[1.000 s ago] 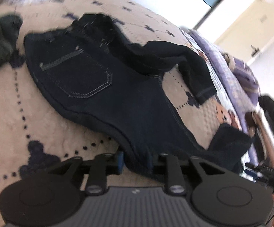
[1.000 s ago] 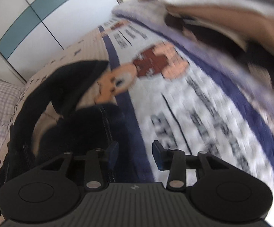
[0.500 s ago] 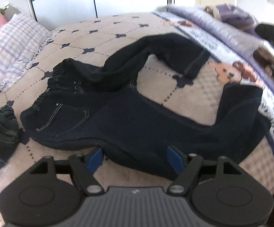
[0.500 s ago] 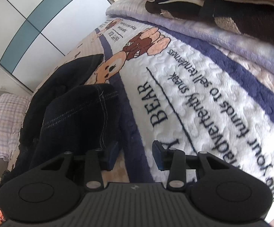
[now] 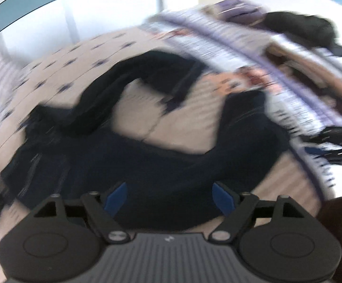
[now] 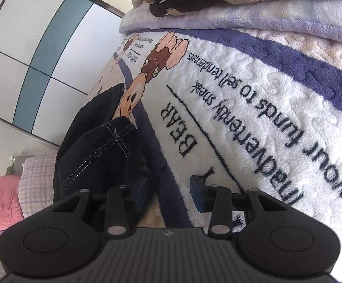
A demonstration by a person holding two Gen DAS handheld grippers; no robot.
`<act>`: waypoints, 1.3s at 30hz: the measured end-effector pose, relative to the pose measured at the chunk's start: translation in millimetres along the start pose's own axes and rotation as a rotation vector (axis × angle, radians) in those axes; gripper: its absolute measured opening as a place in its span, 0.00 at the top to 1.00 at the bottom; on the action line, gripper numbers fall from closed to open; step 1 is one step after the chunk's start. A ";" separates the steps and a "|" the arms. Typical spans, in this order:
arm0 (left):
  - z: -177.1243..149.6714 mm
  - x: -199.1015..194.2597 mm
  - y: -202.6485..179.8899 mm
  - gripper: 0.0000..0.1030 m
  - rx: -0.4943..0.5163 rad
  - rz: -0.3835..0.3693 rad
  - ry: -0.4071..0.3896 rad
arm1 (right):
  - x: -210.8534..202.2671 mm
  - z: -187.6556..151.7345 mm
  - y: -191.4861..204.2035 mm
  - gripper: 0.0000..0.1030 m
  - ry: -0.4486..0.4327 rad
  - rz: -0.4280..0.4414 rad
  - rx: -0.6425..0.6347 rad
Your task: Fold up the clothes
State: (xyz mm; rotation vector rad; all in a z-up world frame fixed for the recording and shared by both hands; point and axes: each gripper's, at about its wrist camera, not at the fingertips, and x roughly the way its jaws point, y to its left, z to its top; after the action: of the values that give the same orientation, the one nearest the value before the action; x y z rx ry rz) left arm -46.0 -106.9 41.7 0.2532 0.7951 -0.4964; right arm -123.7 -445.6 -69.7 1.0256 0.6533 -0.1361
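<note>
Left gripper (image 5: 171,197) jaws opening, empty, above jeans (image 5: 152,165). Right gripper (image 6: 168,194) part-open, empty, beside hem (image 6: 114,139). Risk: single-layer pinch, leg bunches.

Left wrist view is pretty much all motion smear: the dark jeans (image 5: 147,165) read as one blob, so seams and waistband can't be made out. The pile (image 5: 300,30) at the far right is mush too. In the right wrist view, the pillows (image 6: 29,184) get cut by the left edge, and the blanket's lettering (image 6: 277,129) runs off the right.
</note>
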 end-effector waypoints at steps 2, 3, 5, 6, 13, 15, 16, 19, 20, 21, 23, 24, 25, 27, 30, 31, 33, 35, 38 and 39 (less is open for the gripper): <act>10.6 11.9 -17.8 0.19 0.050 -0.079 -0.048 | 0.4 -0.5 1.2 0.58 0.001 -0.001 -0.003; 17.3 17.4 -28.0 0.19 0.085 -0.102 -0.063 | 0.4 -0.7 1.4 0.58 0.001 0.000 -0.001; 35.1 24.3 -52.2 0.20 0.173 -0.110 -0.085 | 0.1 -1.1 0.6 0.58 0.001 0.003 0.005; 42.4 28.1 -63.1 0.21 0.217 -0.116 -0.099 | 0.0 -1.2 0.1 0.58 0.001 0.005 0.007; 79.9 54.6 -116.3 0.32 0.421 -0.170 -0.160 | -0.4 4.3 -4.8 0.58 0.003 0.002 -0.001; 85.7 65.8 -126.0 0.33 0.464 -0.175 -0.139 | 0.1 3.6 -3.6 0.58 0.002 -0.003 -0.005; 88.1 71.9 -131.1 0.34 0.486 -0.178 -0.126 | 0.2 3.2 -3.2 0.58 0.001 -0.005 -0.007; 92.3 97.3 -142.0 0.39 0.528 -0.158 -0.051 | 0.4 2.4 -3.0 0.58 -0.002 -0.006 -0.005; 92.7 104.6 -143.7 0.46 0.534 -0.142 -0.029 | 0.9 2.1 -2.7 0.58 -0.002 -0.006 -0.004; 92.7 111.0 -144.5 0.53 0.538 -0.130 -0.008 | 1.1 1.9 -2.6 0.58 -0.002 -0.005 -0.004; 92.1 121.8 -144.2 0.90 0.537 -0.111 0.035 | 1.3 1.4 -2.3 0.58 -0.002 -0.003 -0.005; 91.5 124.5 -143.1 0.90 0.532 -0.112 0.050 | 1.2 1.2 -2.4 0.58 -0.002 -0.003 -0.007; 90.7 121.5 -141.1 0.90 0.526 -0.125 0.046 | 1.2 1.0 -2.2 0.58 -0.001 -0.003 -0.009; 88.9 106.1 -137.3 0.91 0.525 -0.150 0.008 | 1.5 0.3 -1.4 0.58 0.001 -0.003 -0.012; 90.9 70.7 -126.0 0.91 0.506 -0.179 -0.085 | 1.5 -0.3 -0.6 0.58 0.002 -0.004 -0.016; 92.5 55.2 -119.4 0.91 0.496 -0.196 -0.127 | 1.4 -0.4 -0.8 0.58 0.002 -0.003 -0.015; 96.4 25.4 -102.9 0.91 0.467 -0.249 -0.209 | 1.3 -0.4 -1.8 0.58 0.003 0.002 -0.008; 100.4 1.3 -84.4 0.91 0.430 -0.293 -0.275 | 0.8 -0.7 -2.5 0.58 0.002 0.008 0.001; 101.2 -24.3 -49.3 0.91 0.351 -0.390 -0.350 | -1.6 -1.4 -2.1 0.58 -0.002 0.016 0.003; 99.7 -31.0 -35.9 0.91 0.321 -0.424 -0.374 | -2.6 -1.7 -1.7 0.57 -0.001 0.020 0.001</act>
State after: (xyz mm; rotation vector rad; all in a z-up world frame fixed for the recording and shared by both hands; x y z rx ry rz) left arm -21.3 -167.0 131.0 0.2780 0.3965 -1.0418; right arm -127.2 -445.6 -70.1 1.0330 0.6419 -0.1190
